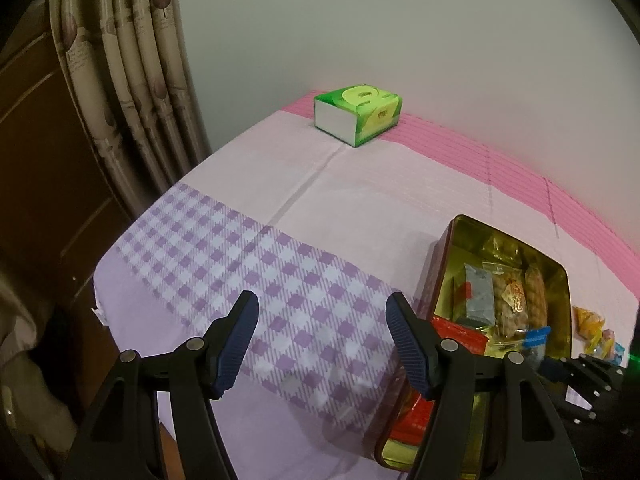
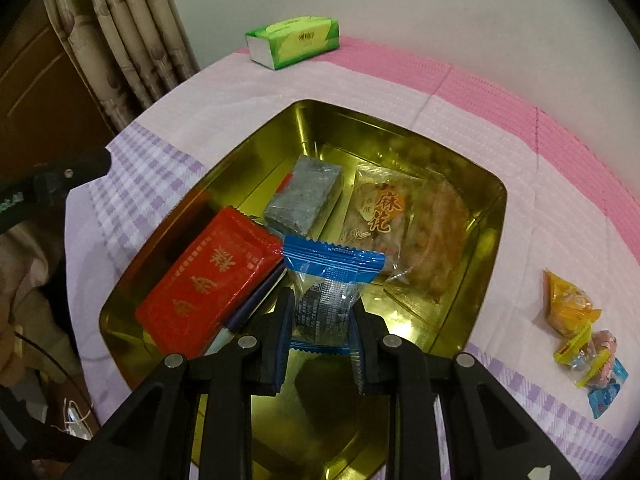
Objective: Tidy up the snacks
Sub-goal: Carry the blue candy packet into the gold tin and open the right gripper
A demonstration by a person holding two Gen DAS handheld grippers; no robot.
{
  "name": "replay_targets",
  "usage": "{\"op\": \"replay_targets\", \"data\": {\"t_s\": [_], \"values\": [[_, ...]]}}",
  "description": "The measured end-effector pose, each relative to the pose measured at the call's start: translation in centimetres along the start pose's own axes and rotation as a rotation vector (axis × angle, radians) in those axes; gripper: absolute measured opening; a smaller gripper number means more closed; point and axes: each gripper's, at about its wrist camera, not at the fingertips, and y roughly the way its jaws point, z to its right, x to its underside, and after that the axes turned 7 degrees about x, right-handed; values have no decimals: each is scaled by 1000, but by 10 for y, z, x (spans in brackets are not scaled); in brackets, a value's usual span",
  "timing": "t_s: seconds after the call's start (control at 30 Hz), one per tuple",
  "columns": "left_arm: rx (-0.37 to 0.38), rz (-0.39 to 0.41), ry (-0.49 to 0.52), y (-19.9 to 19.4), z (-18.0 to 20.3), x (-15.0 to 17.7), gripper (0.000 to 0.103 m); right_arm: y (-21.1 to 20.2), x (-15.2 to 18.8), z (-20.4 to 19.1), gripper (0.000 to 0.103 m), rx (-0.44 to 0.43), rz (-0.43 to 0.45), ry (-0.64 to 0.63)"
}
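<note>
At lower centre of the right wrist view, right gripper (image 2: 320, 334) clamps blue-edged snack packet (image 2: 331, 280), its contents unreadable, over gold tin (image 2: 486, 216). Left gripper (image 1: 322, 344) gapes empty; tin's near end cut off behind it.

Green tissue box (image 1: 357, 119), patterned curtain (image 1: 132, 80).

A plain pale wall (image 1: 400, 20) is running across the far side, well ahead of the left claw. To that claw's left, a beige patterned curtain (image 1: 132, 80) is hanging in folds, and dark brown wooden panelling (image 1: 40, 160) is showing beside it. Below and ahead of the claw, a cloth (image 1: 340, 184) is covering the table, checked purple nearest, pale pink further on, striped deeper pink along the wall. Soft, even light is falling on everything.
</note>
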Motion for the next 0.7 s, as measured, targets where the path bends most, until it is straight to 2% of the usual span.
{"op": "replay_targets", "data": {"t_s": [0.27,0.7], "values": [[-5,-11,-2,2,0,1,67,16,-6,0,24,31,-31,2],[-2,-19,-4,3,1,3,67,22,-16,-10,25,46,-20,-20]]}}
